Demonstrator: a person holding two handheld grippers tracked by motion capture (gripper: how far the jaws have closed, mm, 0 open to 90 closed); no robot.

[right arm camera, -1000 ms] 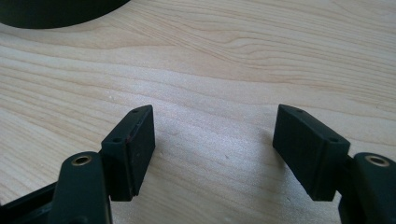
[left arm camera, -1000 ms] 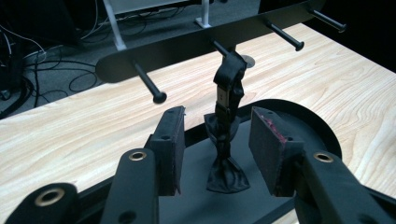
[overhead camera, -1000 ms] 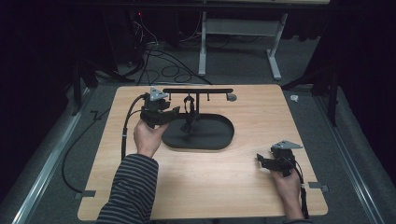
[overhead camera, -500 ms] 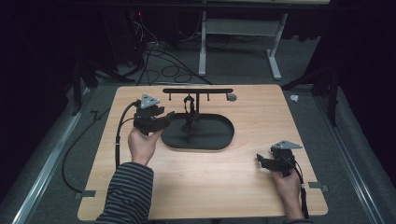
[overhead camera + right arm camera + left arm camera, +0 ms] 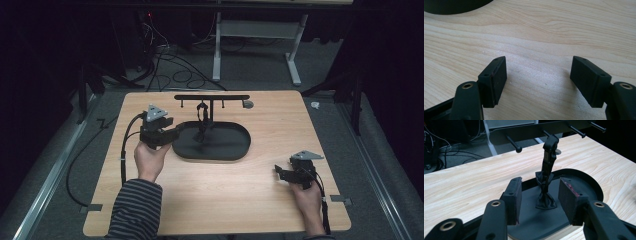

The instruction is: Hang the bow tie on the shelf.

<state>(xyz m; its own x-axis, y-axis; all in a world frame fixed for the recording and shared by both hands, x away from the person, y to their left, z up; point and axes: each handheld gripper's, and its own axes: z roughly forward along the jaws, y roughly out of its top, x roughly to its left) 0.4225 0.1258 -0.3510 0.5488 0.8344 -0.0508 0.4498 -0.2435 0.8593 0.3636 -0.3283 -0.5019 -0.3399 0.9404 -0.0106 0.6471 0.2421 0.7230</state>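
— How are the two claws seen to be set?

— The right gripper point(image 5: 281, 173) is held low at the near right of the wooden table point(image 5: 260, 200), and in the right gripper view point(image 5: 537, 82) its jaws are spread wide with only bare wood grain between them. The left gripper point(image 5: 176, 131) is held farther in, at the left edge of the black oval tray point(image 5: 235, 150); in the left gripper view point(image 5: 539, 200) its jaws are likewise parted, and nothing is pinched between them.

— What is seen beyond the left jaws?

— A black strap point(image 5: 547, 177) is framed in the gap between the pads point(image 5: 514, 195), but it is not touched by them. Its lower end is pooled on the tray floor point(image 5: 584, 182), and its upper part is drawn up tautly to a peg of the black rack point(image 5: 524, 131) behind.

— And where is that placed on the table?

— In the high view the strap point(image 5: 202, 122) is seen hanging from the crossbar of the rack point(image 5: 212, 97), beside the upright post, over the middle of the tray. The two grippers are kept well apart.

— What is found farthest off?

— A small grey round disc point(image 5: 247, 104) is set into the table just past the right end of the crossbar. Beyond the table, cables point(image 5: 170, 65) are strewn on the floor and the white legs of a second desk point(image 5: 255, 45) are made out in the dark.
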